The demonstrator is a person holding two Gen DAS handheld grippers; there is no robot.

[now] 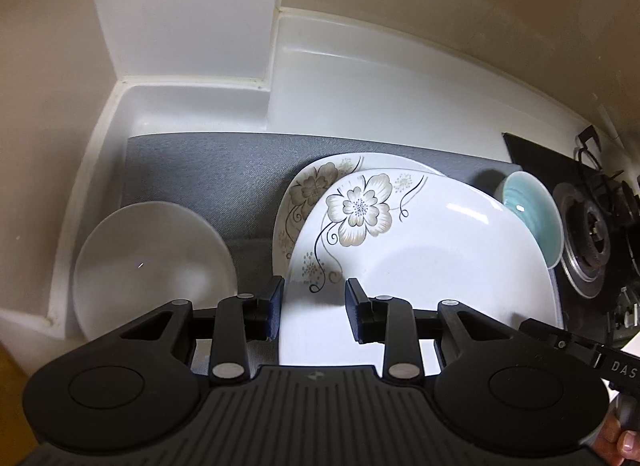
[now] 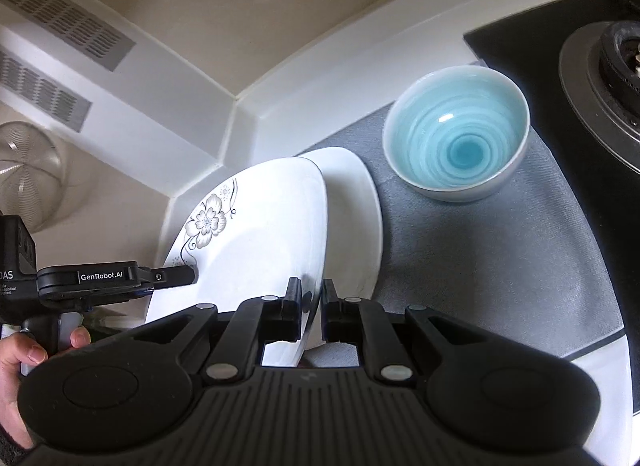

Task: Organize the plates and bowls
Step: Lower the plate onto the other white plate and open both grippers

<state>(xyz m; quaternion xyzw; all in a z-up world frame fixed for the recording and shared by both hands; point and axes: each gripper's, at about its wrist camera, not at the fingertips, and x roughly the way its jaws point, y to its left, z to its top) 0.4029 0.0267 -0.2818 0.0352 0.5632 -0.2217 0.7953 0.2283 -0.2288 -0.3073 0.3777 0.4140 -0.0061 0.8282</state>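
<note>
right gripper (image 2: 311, 312) clamped on a floral plate's (image 2: 256, 242) rim above a second plate (image 2: 352, 217), left gripper (image 1: 315, 308) parted over it, blue bowl (image 2: 456, 133) nearby.

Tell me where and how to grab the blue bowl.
Take the blue bowl by its rim, one finger inside and one outside, coming from above. It stands upright and open on the grey mat, its wall thin and clear of the plates.
</note>
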